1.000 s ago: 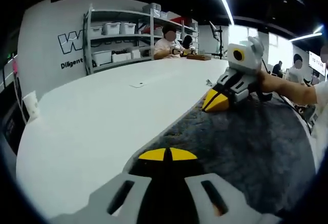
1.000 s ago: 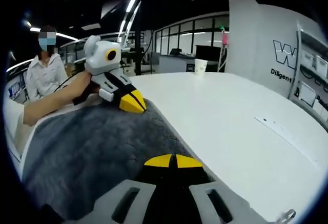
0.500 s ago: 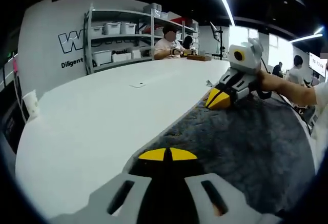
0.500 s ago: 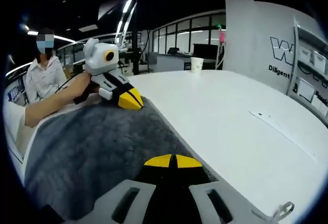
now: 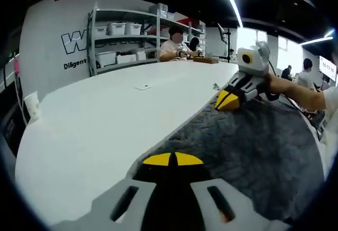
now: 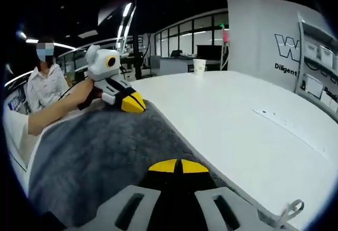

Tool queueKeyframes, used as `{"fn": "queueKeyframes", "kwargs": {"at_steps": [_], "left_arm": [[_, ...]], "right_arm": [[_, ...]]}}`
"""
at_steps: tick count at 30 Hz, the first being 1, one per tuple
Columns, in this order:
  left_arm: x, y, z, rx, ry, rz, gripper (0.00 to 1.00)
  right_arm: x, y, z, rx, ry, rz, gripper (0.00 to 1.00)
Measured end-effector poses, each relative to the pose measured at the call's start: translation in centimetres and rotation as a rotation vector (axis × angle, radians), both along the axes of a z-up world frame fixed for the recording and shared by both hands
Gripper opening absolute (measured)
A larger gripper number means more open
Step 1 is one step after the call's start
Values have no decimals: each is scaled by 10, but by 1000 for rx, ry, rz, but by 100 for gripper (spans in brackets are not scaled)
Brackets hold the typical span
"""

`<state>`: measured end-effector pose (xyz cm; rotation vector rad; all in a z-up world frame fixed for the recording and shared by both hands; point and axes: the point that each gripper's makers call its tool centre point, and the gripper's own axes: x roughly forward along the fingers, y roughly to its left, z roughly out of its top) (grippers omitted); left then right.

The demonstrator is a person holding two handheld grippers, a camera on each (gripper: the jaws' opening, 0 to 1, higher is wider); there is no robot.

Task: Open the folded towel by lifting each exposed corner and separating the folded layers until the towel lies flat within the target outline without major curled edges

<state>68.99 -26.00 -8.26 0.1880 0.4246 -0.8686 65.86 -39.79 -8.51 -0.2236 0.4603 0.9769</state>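
The left gripper has its yellow-tipped jaws pressed together on the near edge of the dark grey fluffy towel, which spreads ahead and to the right of them over the white bench. The right gripper is likewise clenched on the towel's edge, with the cloth running ahead and left of its jaws. Compared with a second ago, each gripper sits slightly farther off in the other's view and the towel looks stretched a little longer. A white paper cup stands far beyond.
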Motion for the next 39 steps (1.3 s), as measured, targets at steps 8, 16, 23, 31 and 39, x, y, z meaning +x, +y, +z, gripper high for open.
{"fn": "queueKeyframes", "kwargs": {"at_steps": [8, 16, 23, 31, 39], "left_arm": [[2, 1, 0, -1, 0, 1, 0], [1, 0, 0, -5, 0, 3, 0], [1, 0, 0, -7, 1, 4, 0], [2, 0, -1, -11, 4, 4, 0], [1, -1, -1, -11, 2, 3, 0]], "right_arm": [[7, -13, -1, 6, 6, -11, 0], [14, -22, 0, 2, 4, -16, 0], [17, -32, -1, 3, 7, -26, 0], [18, -43, -1, -2, 13, -41, 0], [16, -53, -2, 5, 9, -50, 0]]}}
